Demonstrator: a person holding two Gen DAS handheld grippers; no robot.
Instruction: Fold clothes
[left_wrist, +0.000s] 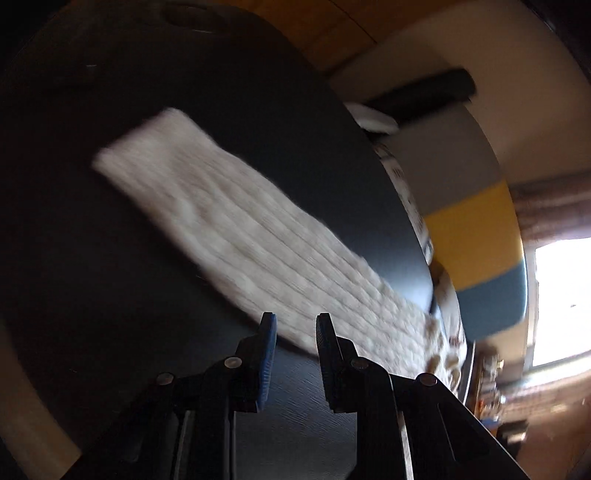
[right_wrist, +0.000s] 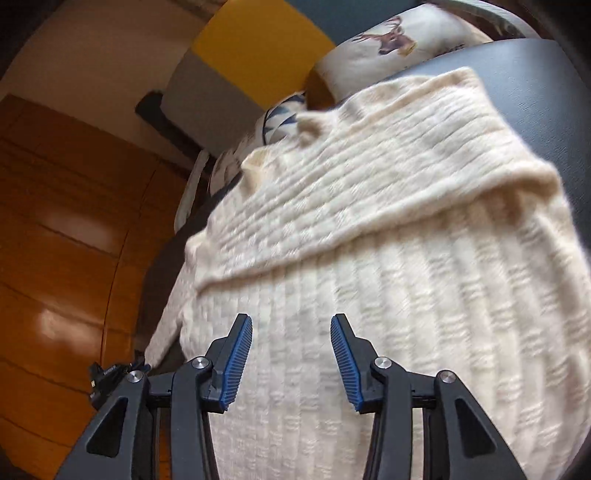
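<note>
Knitwear, a cream ribbed sweater (right_wrist: 369, 229), lies partly folded on the dark round bench (left_wrist: 221, 92); right tool (right_wrist: 291, 354) hovers over it, spread and empty; left tool (left_wrist: 295, 354), narrowly parted, pinches nothing beside the sweater's edge.

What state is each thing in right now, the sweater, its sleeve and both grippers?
Sweater: spread on the dark table, one part folded across the body.
Sleeve: stretched out flat on the table, not yet folded in.
Left gripper: jaws slightly apart, nothing between them.
Right gripper: jaws apart, empty, above the sweater.
Deer pillow: lying beyond the table.
</note>
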